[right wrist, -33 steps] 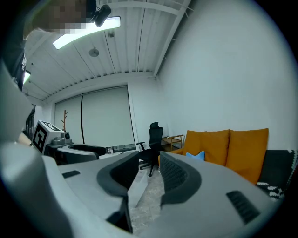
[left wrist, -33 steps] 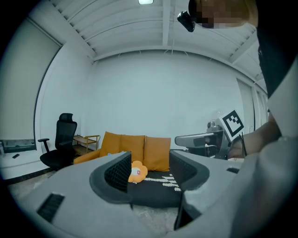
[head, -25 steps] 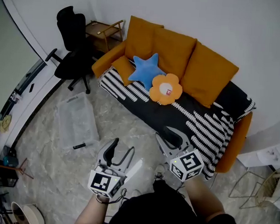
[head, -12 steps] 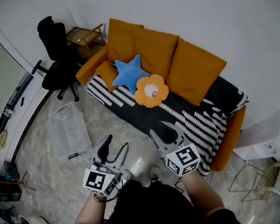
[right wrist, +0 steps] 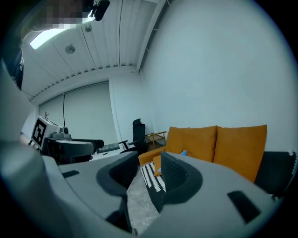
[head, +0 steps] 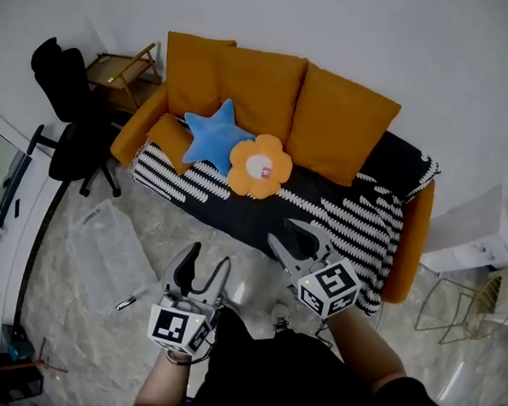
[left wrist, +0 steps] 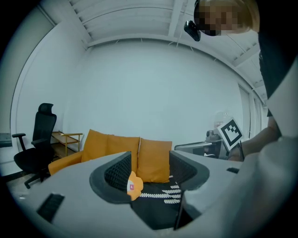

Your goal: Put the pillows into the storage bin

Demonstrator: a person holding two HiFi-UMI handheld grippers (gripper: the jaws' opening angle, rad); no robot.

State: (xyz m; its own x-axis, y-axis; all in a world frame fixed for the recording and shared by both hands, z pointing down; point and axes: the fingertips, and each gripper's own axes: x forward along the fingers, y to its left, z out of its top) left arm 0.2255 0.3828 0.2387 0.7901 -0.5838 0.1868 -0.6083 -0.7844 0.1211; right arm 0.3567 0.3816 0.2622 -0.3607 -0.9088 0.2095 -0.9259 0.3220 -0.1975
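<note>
A blue star pillow (head: pixel 208 135) and an orange flower pillow (head: pixel 260 166) lie side by side on the left half of the orange sofa (head: pixel 410 242). The clear storage bin (head: pixel 105 253) sits on the floor in front of the sofa's left end. My left gripper (head: pixel 207 268) is open and empty over the floor, short of the sofa's front edge. My right gripper (head: pixel 295 239) is open and empty too, at the edge of the striped blanket (head: pixel 356 221). In the left gripper view the flower pillow (left wrist: pixel 134 186) peeks past the left jaw. A tip of the star pillow (right wrist: pixel 183 152) shows in the right gripper view.
Three orange back cushions (head: pixel 335 134) lean along the sofa. A black office chair (head: pixel 67 101) and a wooden side table (head: pixel 121 65) stand to its left. White furniture (head: pixel 484 238) and a wire stool (head: pixel 479 315) are at the right. A small dark object (head: pixel 126 302) lies by the bin.
Both grippers and the person have come closer to the sofa. The sofa, pillows and bin have slid left in the head view. Both pairs of jaws look unchanged.
</note>
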